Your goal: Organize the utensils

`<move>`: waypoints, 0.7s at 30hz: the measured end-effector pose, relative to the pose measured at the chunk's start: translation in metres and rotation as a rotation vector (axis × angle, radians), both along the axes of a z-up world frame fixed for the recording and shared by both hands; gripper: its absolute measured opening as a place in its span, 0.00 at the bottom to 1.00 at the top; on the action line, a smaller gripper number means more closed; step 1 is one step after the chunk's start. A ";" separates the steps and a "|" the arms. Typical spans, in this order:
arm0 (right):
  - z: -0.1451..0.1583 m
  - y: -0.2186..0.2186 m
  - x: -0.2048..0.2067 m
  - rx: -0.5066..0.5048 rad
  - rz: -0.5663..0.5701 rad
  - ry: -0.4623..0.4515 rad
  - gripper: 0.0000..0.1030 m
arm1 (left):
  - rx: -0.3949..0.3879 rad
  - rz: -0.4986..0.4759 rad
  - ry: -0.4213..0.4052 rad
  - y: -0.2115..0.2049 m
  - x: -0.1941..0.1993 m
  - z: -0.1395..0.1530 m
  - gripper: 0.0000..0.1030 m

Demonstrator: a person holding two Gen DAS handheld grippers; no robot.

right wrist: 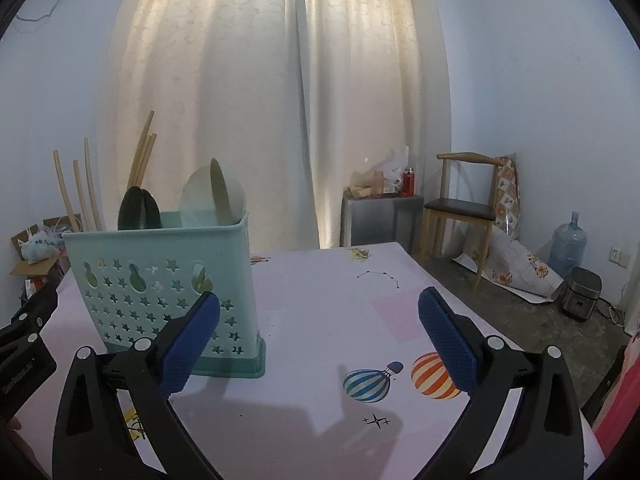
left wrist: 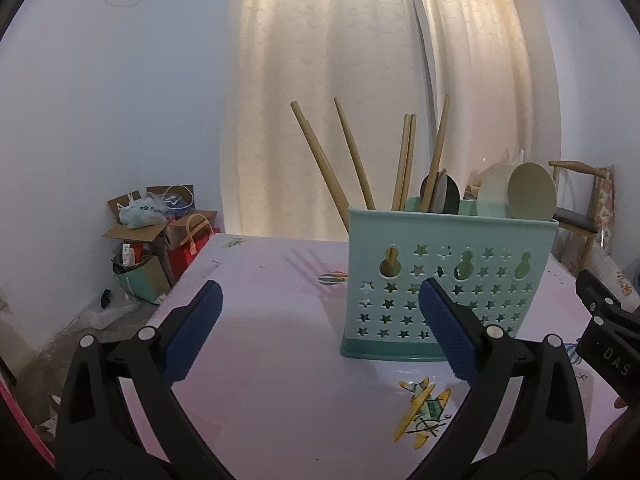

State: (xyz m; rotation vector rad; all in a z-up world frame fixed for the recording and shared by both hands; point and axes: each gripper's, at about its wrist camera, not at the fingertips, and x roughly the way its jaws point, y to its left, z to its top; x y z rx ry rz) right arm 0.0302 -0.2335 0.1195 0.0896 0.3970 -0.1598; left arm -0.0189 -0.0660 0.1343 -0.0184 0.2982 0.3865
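Utensils are what both grippers face, and neither has hold of any. The left gripper has its blue pads spread wide with nothing between them; the right gripper is spread just as wide and just as empty. Outward from them, the mint caddy stands upright on the table, just ahead and to the right of the left gripper, whose right pad overlaps its front wall in the wrist view; I cannot tell if they touch. From the right gripper it lies ahead and to the left. The chopsticks stand on end in its left side, leaning, their long axes nearly vertical; dark spoons sit mid-caddy and pale ladles on the right. No loose utensil shows on the table, so the sorting looks largely done.
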 end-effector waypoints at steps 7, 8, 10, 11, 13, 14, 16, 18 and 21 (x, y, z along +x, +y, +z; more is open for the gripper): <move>0.000 -0.002 -0.001 0.001 -0.005 0.000 0.94 | 0.038 -0.007 -0.003 -0.008 0.001 0.001 0.92; 0.000 -0.001 -0.001 -0.001 -0.007 0.001 0.94 | 0.046 -0.014 0.006 -0.011 0.003 0.001 0.92; 0.001 -0.002 -0.001 -0.001 -0.006 0.000 0.94 | 0.057 -0.019 0.010 -0.013 0.004 0.000 0.92; 0.001 -0.002 -0.002 -0.003 -0.006 0.000 0.94 | 0.061 -0.022 0.009 -0.014 0.004 0.001 0.92; 0.002 -0.002 -0.003 -0.004 -0.006 0.001 0.94 | 0.067 -0.029 0.007 -0.016 0.004 0.001 0.92; 0.002 -0.003 -0.003 -0.004 -0.007 0.001 0.94 | 0.065 -0.043 0.005 -0.016 0.004 0.001 0.92; 0.002 -0.004 -0.003 -0.002 -0.008 0.001 0.94 | 0.061 -0.062 0.003 -0.017 0.005 0.001 0.92; 0.002 -0.005 -0.003 0.003 -0.007 0.001 0.94 | 0.047 -0.070 0.008 -0.016 0.006 0.000 0.92; 0.004 -0.008 -0.005 0.008 -0.007 0.001 0.94 | 0.066 -0.028 0.042 -0.013 0.009 -0.001 0.92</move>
